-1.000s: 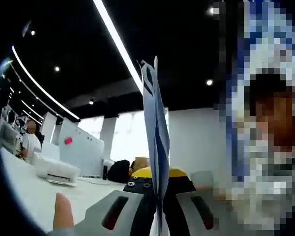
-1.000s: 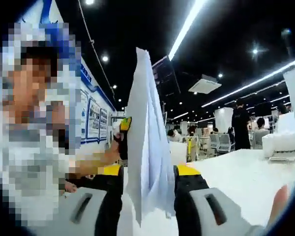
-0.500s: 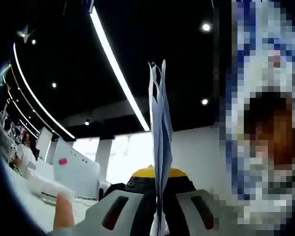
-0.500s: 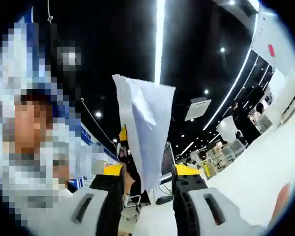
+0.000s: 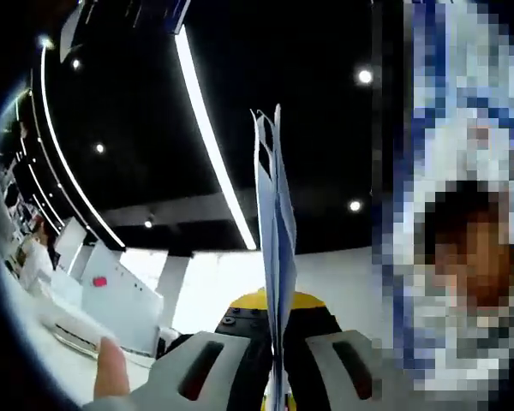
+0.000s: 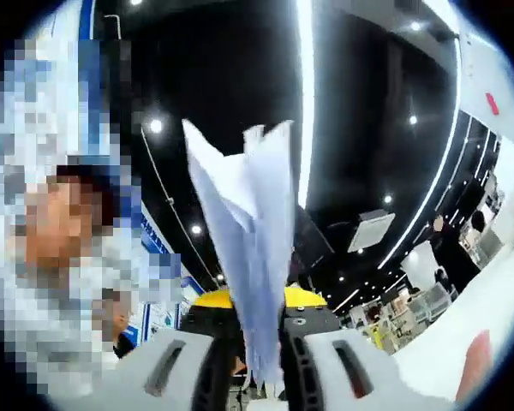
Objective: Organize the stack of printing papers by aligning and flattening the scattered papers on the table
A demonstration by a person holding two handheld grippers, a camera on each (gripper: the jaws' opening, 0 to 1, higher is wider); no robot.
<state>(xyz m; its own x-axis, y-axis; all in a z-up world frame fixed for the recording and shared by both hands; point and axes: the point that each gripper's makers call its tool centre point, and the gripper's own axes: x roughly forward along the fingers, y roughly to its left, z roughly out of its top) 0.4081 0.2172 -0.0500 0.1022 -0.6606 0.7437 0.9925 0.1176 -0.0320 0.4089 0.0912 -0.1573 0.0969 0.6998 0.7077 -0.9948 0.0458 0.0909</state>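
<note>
Now, papers: the stack of printing papers (image 5: 274,257) is up in the air, on edge, pinched between both of my hand-held grippers and lifted off the desk (image 5: 43,342); I see it as a thin blade in the left gripper view and as a looser fan (image 6: 253,257) in the right gripper view.
Sheet edges: uneven at the top, with corners splaying apart, so the stack is not yet squared.
Left hand-held gripper (image 5: 274,390): jaws narrow, closed onto the lower edge of the papers.
Right hand-held gripper (image 6: 259,377): jaws also drawn close, clamping the papers' lower edge.
Why held so: I judge that standing the sheets upright lets them drop level when tapped on the desk, which aligns them better than pushing them flat.
Desk: white, low at the left edge of the left gripper view and at the lower right (image 6: 488,291) of the right gripper view, well below the papers.
Surroundings: dark ceiling with long light strips (image 5: 210,137); my fingertip (image 5: 111,377) beside the left jaw.
Next, I judge: lower, tap, lay flat.
</note>
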